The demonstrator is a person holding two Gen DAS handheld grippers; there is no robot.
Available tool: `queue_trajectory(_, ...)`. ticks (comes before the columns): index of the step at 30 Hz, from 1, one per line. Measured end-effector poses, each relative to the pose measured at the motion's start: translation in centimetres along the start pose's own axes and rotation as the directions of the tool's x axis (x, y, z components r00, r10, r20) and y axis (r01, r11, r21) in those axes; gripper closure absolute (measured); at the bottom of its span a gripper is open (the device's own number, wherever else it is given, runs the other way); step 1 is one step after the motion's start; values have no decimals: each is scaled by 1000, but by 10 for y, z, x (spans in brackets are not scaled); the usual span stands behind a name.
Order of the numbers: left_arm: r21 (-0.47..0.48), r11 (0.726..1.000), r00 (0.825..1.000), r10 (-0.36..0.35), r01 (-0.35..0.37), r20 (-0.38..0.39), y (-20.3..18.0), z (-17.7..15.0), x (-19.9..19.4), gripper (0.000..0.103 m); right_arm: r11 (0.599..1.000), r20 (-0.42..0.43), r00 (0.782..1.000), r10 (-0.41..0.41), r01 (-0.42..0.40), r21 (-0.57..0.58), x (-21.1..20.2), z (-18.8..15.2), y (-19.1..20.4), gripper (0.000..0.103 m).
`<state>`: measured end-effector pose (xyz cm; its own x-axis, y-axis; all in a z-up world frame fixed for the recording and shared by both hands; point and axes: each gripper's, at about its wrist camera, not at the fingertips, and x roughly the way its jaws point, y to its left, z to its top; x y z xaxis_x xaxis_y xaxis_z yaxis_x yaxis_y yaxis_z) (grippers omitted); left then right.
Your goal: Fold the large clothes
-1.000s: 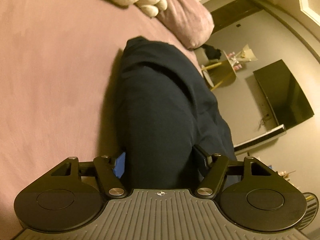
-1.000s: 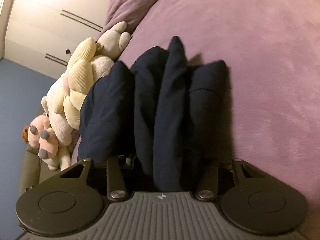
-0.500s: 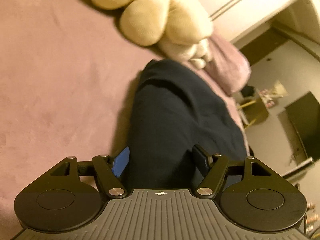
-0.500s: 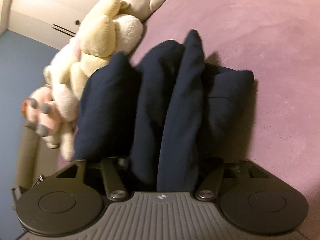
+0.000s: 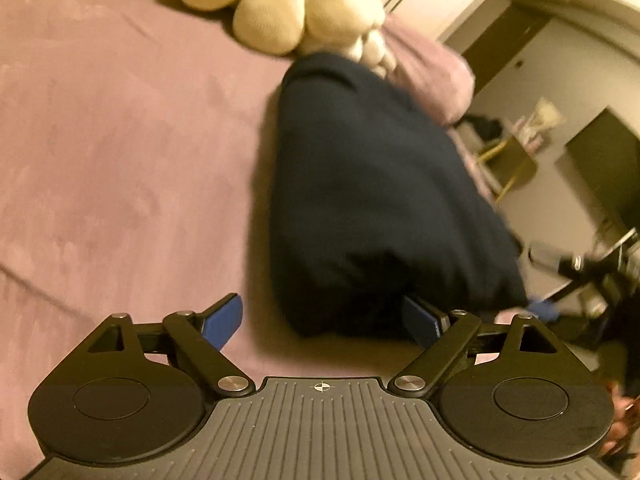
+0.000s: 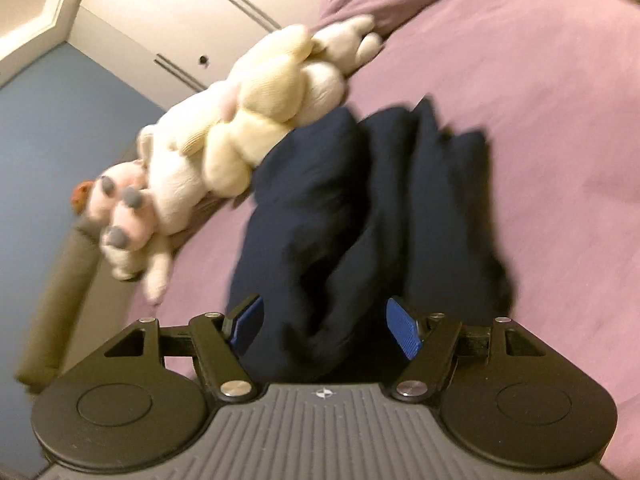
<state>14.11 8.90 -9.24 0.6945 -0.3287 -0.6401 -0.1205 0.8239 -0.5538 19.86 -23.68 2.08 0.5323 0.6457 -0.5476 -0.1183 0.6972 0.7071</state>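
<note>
A dark navy garment [image 5: 372, 200] lies in a folded bundle on the purple bed [image 5: 120, 140]. My left gripper [image 5: 324, 318] is open, its blue pads [image 5: 222, 318] spread just in front of the bundle's near end, not holding it. In the right wrist view the same garment [image 6: 360, 220] lies bunched in thick folds. My right gripper [image 6: 324, 324] is open, with the cloth's near end loose between the spread blue pads [image 6: 404, 334]. The other gripper shows blurred at the right edge of the left wrist view [image 5: 576, 276].
Cream and pink plush toys [image 6: 240, 132] lie against the garment's far side, also seen in the left wrist view [image 5: 280, 12]. A purple pillow [image 5: 432, 76] sits behind. Beyond the bed edge stand a yellow side table [image 5: 508, 160] and a dark screen [image 5: 604, 164].
Both grippers have opened and let go of the garment, then drawn back a little. The bundle now rests on the bed close to the plush toys.
</note>
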Motion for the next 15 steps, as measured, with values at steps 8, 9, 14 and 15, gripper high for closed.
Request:
queue_trajectory(8,76,978,981,194,-192,-24,2,-8,17,9,845,80,919,-385,386,-371,52,-24,55,42)
queue_trajectory(9,85,975,977,210,-207,-28,2,-9,14,11,813,93,899,-428,428,-394,61,-28,49,42)
queue_trajectory(14,79,979,980,184,-190,69,0,4,-28,10,846,71,905,-419,418,-331,67,-28,18,33)
queue_trajectory(15,76,981,980,172,-180,99,-3,8,-32,8,843,71,904,-422,420,-337,66,-28,20,33)
